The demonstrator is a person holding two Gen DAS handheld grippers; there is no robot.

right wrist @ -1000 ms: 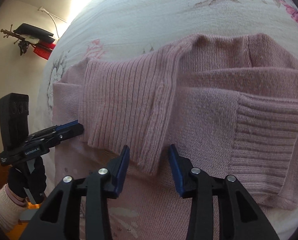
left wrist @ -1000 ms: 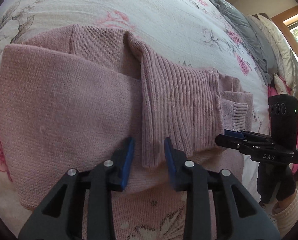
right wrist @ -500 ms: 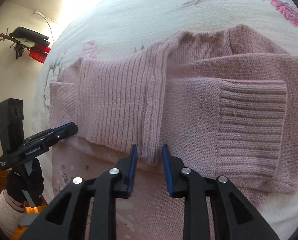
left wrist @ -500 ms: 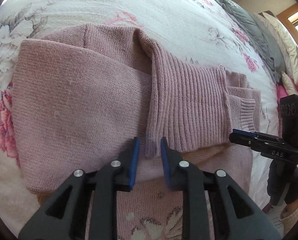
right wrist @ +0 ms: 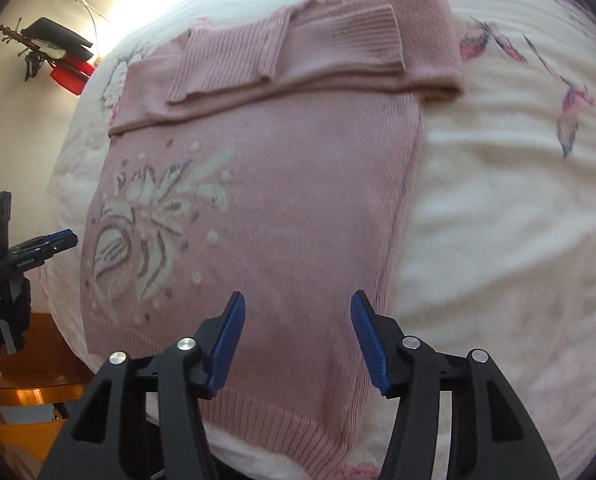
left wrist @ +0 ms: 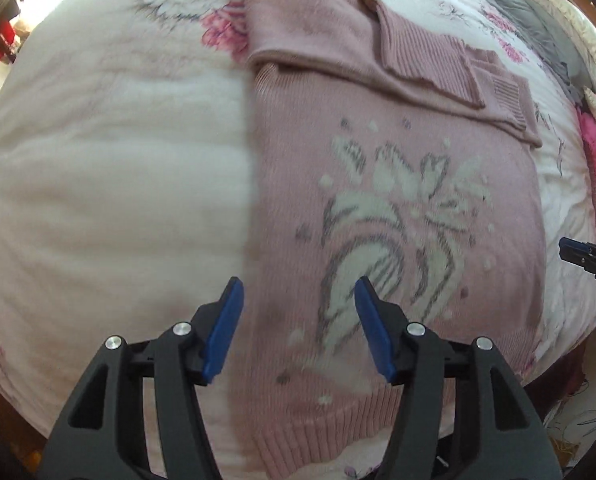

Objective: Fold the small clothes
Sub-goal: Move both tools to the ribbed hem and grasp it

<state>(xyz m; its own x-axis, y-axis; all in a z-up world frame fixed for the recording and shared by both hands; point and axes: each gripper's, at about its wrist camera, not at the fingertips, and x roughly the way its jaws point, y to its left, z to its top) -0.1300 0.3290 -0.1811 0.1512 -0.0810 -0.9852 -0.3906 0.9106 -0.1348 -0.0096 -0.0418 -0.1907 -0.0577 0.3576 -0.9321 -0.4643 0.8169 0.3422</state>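
Note:
A pink knit sweater with a white and grey flower pattern lies flat on the bed, its sleeves and ribbed collar folded across the far end. My left gripper hangs open above the sweater's near left edge, close to the ribbed hem, holding nothing. In the right wrist view the same sweater fills the middle, with a ribbed cuff on the folded part. My right gripper is open above the near right edge of the sweater, nothing between its blue pads.
The white bedspread with pink flowers spreads around the sweater. Grey and pink bedding is piled at the far right. A wooden chair stands by the bed's corner. A red and black object hangs on the wall.
Both grippers let go of the folded ribbed collar edge, opened wide, and drew back along the sweater to its hem end. The folded sleeves now lie far from them.

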